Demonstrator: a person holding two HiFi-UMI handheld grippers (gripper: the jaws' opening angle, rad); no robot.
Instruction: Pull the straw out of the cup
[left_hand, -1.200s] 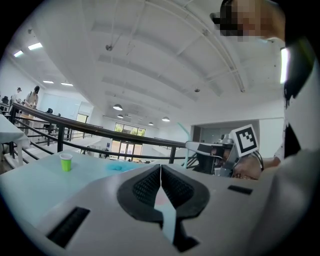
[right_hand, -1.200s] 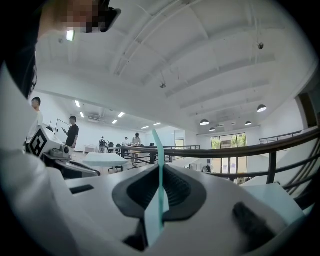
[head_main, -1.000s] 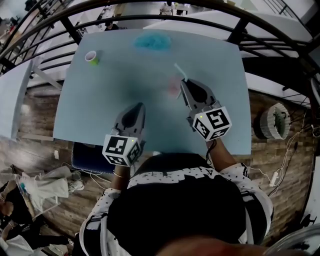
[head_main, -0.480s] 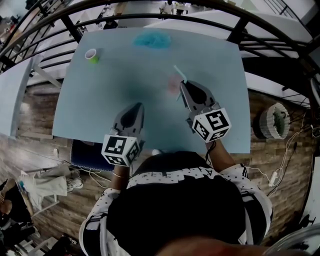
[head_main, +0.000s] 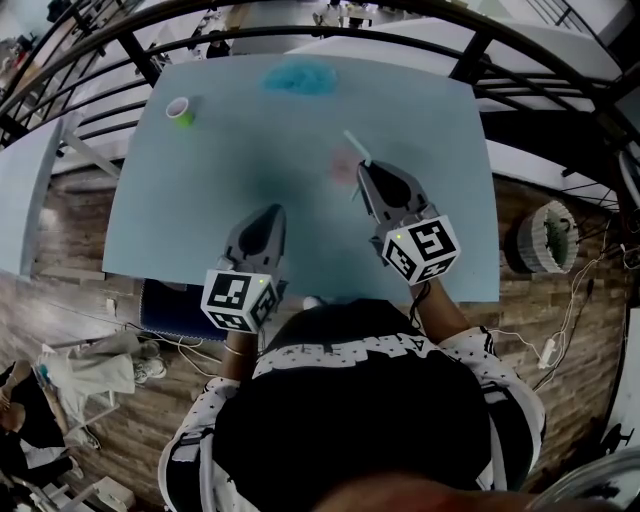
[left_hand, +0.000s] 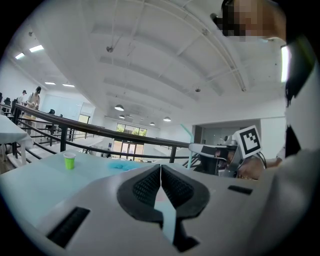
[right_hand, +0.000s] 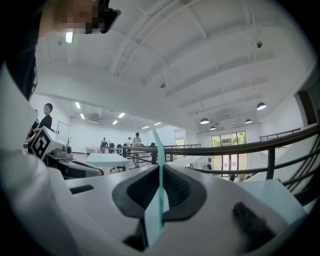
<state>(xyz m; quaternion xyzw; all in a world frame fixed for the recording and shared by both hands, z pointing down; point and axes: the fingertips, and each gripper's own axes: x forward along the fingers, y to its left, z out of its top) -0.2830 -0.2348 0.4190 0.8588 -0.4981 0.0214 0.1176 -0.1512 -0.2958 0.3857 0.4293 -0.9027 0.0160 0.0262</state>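
Your right gripper (head_main: 363, 172) is clamped on 1 thin pale-teal straw (head_main: 354, 144), pinched betw. ribbed black pads (right_hand: 181, 188). Straw slants mid-frame, right of centre, by a blurry pinkish cup (head_main: 345, 168); can't tell if its end's inside. Left gripper (head_main: 272, 215): jaws pressed together, nothing betw. them. Smooth lt-blue table (head_main: 190, 220): 1 round green cup (head_main: 182, 111) upper left, 1 fluffy blue heap (head_main: 299, 78) top centre.

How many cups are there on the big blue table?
2. A green cup stands near the far left corner of the table. A pale, blurry pink cup sits by the right gripper, which grips the straw. None seems hidden.
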